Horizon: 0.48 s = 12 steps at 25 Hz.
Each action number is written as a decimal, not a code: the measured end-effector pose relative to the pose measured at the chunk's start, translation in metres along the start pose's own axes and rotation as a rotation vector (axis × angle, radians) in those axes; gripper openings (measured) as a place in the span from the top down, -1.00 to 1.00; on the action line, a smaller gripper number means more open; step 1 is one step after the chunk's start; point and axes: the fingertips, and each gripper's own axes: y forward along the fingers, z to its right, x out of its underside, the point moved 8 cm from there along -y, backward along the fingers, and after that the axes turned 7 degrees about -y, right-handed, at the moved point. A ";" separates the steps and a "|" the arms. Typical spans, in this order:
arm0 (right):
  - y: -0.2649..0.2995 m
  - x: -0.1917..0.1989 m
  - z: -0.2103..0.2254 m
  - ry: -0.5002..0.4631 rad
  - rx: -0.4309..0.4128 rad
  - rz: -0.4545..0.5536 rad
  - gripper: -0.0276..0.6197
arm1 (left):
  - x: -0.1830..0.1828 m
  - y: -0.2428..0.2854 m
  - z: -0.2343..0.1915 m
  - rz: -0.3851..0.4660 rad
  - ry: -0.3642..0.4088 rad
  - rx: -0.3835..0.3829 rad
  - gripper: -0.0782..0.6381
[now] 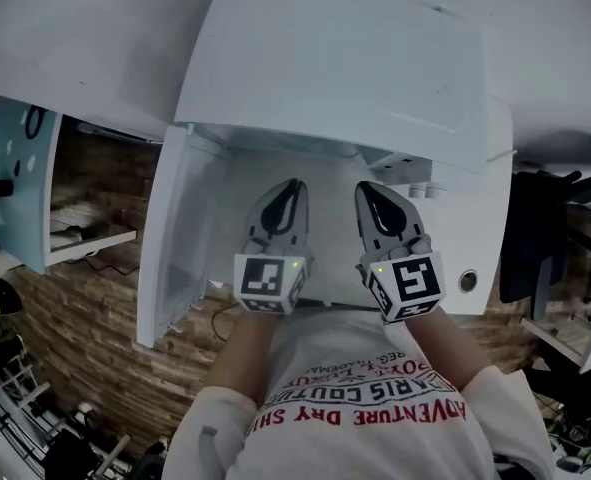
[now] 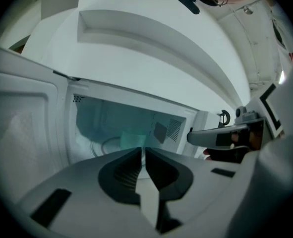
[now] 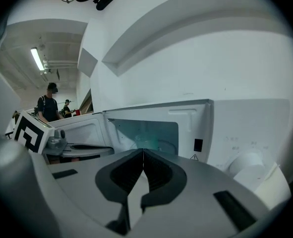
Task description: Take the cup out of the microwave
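Sitting inside microwave [image 2: 136,97]: pale green cup [image 2: 131,139] | door [image 2: 17,133] swung open

The microwave [image 1: 335,68] fills upper centre, its door [image 1: 175,238] open at frame left; the cup [image 2: 133,139] stands inside, behind the left tool [image 1: 293,184] and right tool [image 1: 363,188], side by side.

Wood-pattern floor [image 1: 85,338] lies below. Pale blue panel [image 1: 15,178] stands at left, with a white shelf [image 1: 90,240] just beside it. Right gripper view: ceiling light [image 3: 37,58] lit; two persons [image 3: 48,105] in the background.
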 end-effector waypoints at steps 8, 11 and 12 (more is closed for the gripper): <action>0.020 0.016 0.012 -0.035 -0.012 -0.032 0.88 | 0.013 0.041 -0.017 -0.013 -0.020 -0.015 0.40; 0.024 0.020 0.015 -0.040 -0.014 -0.042 0.88 | 0.011 0.062 -0.022 -0.016 -0.021 -0.010 0.15; 0.025 0.021 0.015 -0.041 -0.015 -0.045 0.88 | 0.010 0.068 -0.023 -0.009 -0.023 -0.009 0.05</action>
